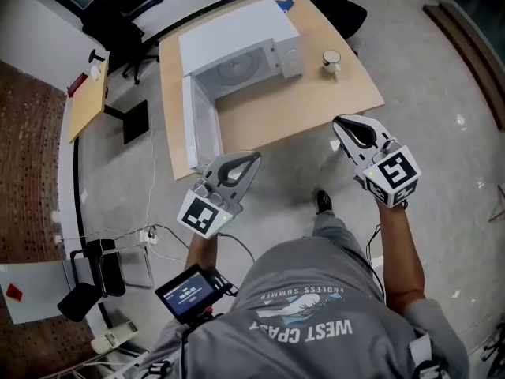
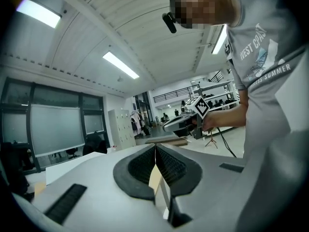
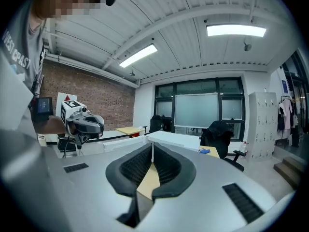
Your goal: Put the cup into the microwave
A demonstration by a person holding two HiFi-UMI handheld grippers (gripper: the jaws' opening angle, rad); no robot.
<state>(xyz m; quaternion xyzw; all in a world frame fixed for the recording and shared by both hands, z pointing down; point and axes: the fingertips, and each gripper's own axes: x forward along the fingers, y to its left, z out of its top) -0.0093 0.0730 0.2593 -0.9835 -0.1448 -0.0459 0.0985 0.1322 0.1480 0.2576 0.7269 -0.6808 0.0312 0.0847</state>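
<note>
Pale-wood desk (image 1: 316, 105), head view: carries a white microwave (image 1: 237, 42) with its door (image 1: 199, 129) swung wide open and the cavity bare, turntable showing. The cup (image 1: 331, 59), white, stands upright on the desk just to the right of the microwave, apart from it and untouched. Left hand-held gripper (image 1: 252, 158) and right hand-held gripper (image 1: 339, 125), same view: both held out in front of the person, tips at about the desk's near edge and pointed toward it, neither near the cup. Left gripper view: jaws pressed together along their length, nothing between them; the other gripper and the person's arm show beyond. Right gripper view: jaws likewise clenched on nothing; the microwave lies ahead past the tips, and the cup cannot be made out. Status, as judged: door-opening appears done. The approach to the cup, the parting of one pair of jaws, the grasp, the carry into the cavity and the release are all left to do. Right hand-held gripper is the nearer to the cup and looks the likelier to take it.
</note>
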